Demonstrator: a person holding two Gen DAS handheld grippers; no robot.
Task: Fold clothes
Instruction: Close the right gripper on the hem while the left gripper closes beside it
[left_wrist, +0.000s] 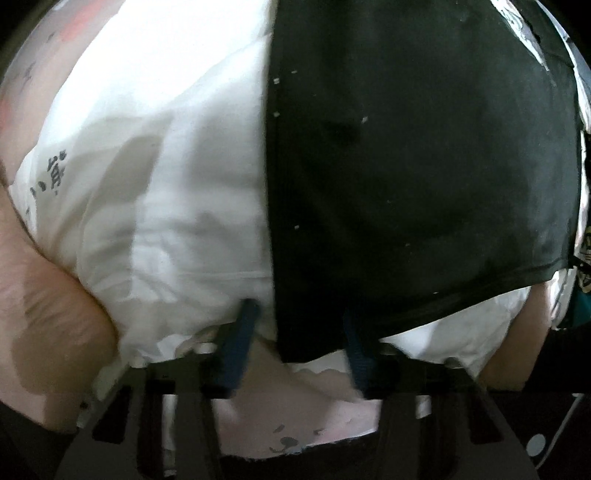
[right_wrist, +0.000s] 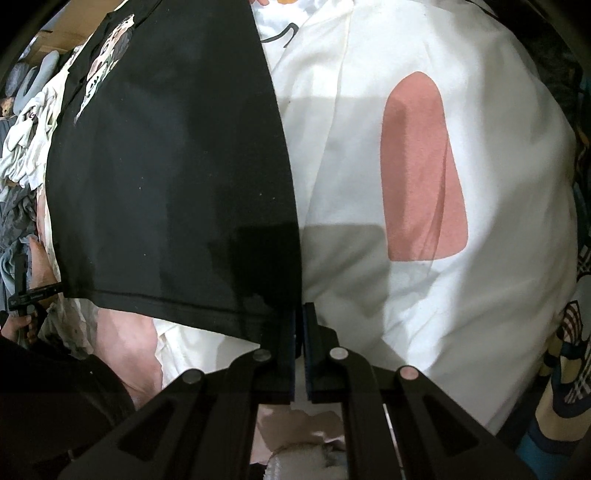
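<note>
The right gripper (right_wrist: 300, 325) has its 2 fingers pressed together, pinching the hem corner of the black T-shirt (right_wrist: 166, 166). The left gripper (left_wrist: 299, 325) fingers stand apart around the shirt's other corner; whether they pinch it I cannot tell. The shirt lies spread over white bedding (right_wrist: 369, 277).

The right gripper (right_wrist: 300, 325) pointed straight down with its jaws pressed together on the black shirt's (right_wrist: 166, 166) corner. The left gripper (left_wrist: 299, 328) angled downward, jaws apart astride that shirt's (left_wrist: 406, 147) hem
</note>
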